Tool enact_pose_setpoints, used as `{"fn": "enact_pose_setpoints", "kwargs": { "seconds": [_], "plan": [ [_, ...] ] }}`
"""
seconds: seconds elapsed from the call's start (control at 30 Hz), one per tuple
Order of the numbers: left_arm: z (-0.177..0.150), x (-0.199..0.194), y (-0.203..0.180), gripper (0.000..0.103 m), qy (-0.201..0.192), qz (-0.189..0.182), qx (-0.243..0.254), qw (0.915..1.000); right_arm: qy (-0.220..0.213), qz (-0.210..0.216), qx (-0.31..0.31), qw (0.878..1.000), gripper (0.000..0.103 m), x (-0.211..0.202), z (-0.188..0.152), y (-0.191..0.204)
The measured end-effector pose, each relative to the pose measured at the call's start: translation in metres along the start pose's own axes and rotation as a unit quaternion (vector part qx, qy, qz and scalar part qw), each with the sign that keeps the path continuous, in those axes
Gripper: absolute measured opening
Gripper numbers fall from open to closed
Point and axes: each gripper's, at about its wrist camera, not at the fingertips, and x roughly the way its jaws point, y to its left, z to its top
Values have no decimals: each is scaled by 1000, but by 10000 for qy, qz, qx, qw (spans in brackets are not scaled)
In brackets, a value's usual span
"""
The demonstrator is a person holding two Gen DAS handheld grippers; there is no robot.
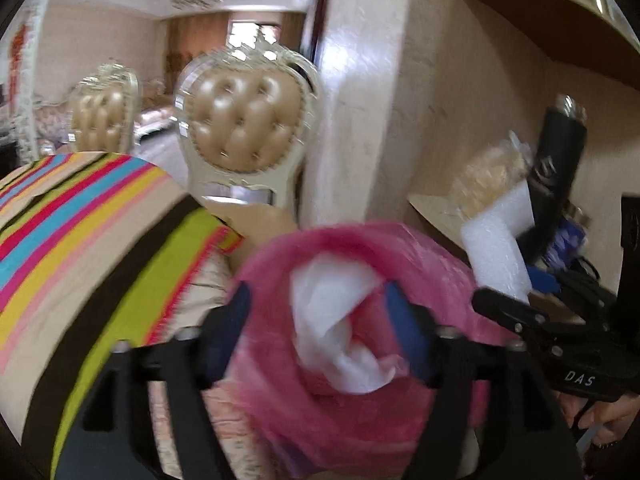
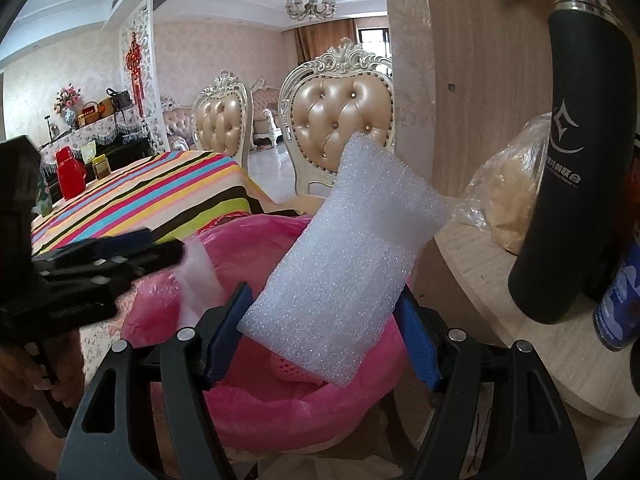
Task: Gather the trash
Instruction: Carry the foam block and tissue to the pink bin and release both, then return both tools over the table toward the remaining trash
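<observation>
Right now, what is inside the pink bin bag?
Inside the pink bin bag lies crumpled white paper, seen between the left hand-held gripper fingers. Anything deeper is covered.

I see a pale pink papered wall (image 2: 208, 48) and a white coffered ceiling with a chandelier (image 2: 311, 3) hanging from it. Two cream carved chairs (image 2: 344, 120) with tufted tan backs stand at a worktop draped in a striped cloth (image 2: 160, 196). Beyond them I make out a glossy light floor (image 2: 276, 176), brown curtains (image 2: 328, 36) beside a dark window, and a white fretwork screen (image 2: 138, 64). A wooden shelf (image 2: 500, 264) curves in on my right.
</observation>
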Motion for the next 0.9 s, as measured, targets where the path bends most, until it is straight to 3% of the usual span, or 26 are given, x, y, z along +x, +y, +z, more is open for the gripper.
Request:
{"fn": "enact_pose_setpoints", "kwargs": {
  "seconds": [0.1,0.2,0.3,0.37,0.6,0.8,0.9],
  "plan": [
    [5,-17,12,75,-159,188,-128,9996,1,92,-45,9999,70,3,0,5],
    [8,-45,27,84,-386,668,-177,9969,19,220,-59,9997,83,9,3,15],
    [2,-76,43,93,-524,1185,-200,9914,-41,259,-85,9996,85,9,6,24],
    [-5,-98,57,94,-569,1467,-301,9871,-85,262,-72,9996,85,7,8,28],
    [-37,-152,92,97,-545,1896,-773,9773,-159,518,-224,9983,85,-7,11,60],
    [-61,-197,107,97,-596,2262,-746,9694,18,921,-488,9946,85,-10,6,111],
    [-76,-226,117,98,-635,2640,-646,9603,104,1163,-718,9906,85,-12,2,145]
  ]
}}
